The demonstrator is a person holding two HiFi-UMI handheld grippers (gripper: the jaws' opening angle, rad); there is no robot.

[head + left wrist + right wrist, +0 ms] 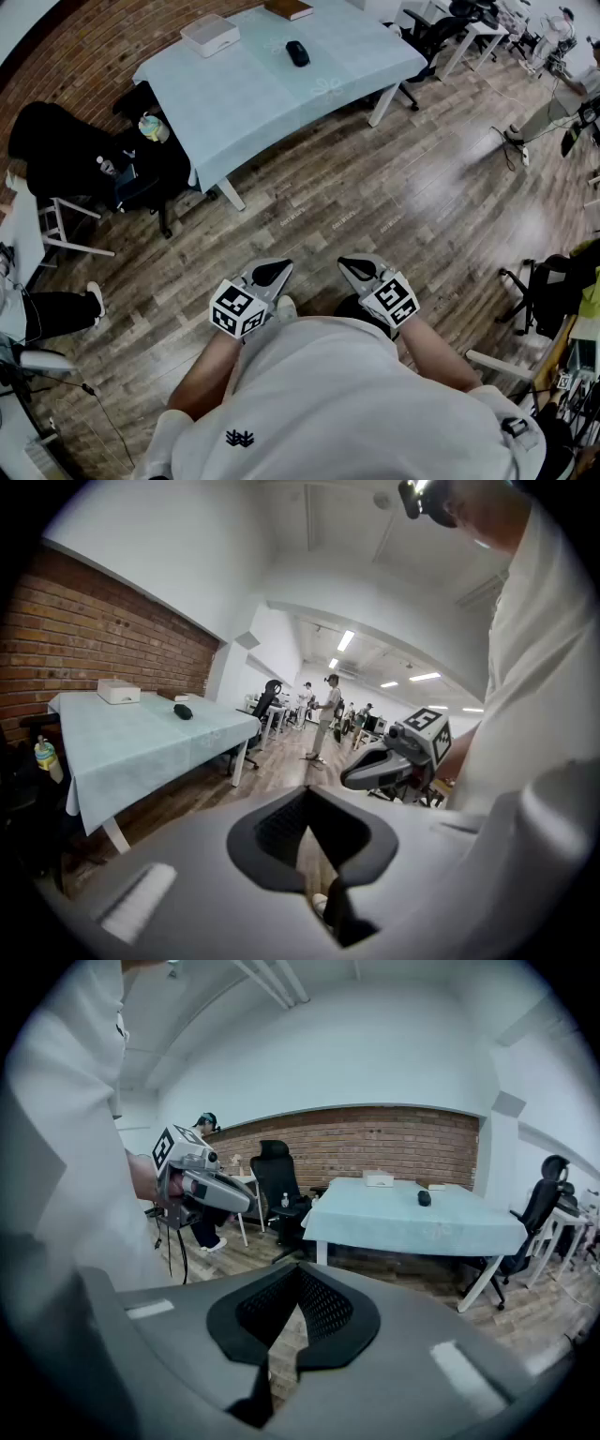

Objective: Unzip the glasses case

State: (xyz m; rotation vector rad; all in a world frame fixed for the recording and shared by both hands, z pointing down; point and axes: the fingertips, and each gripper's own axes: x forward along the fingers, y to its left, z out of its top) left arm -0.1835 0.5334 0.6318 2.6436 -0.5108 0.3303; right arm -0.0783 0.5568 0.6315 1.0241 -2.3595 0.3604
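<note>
- Grippers, nearest: the left gripper (271, 274) at seven o'clock of the head view and the right gripper (354, 269) at five o'clock are both held close to the person's chest, above the wooden floor (375, 187). In each gripper's own view the jaws are drawn together. Only a sliver of floor shows between the dark pads, and nothing is held.
- Bare floorboards run from the person to the table (253, 103), which stands at eleven to twelve o'clock under a pale blue cloth.
- The glasses case (297, 53) is a small dark oval lying flat on that cloth toward the table's far side, well apart from both grippers. A white box (210, 35) lies at its nine o'clock and a brown book (288, 8) at its twelve o'clock.
- Handling, as a judgement: the case is probably light, with a fairly stiff shell. A pull on the zip would likely drag it across the smooth cloth. One gripper should pin the body across its narrow width while the other takes the small zip tab and runs it along the seam.
- Hard to make out: the case is too small in every view to show the zip, its tab, or which way the seam faces. It cannot be told whether the case is fully zipped. The book is cut off by the top edge of the head view.
</note>
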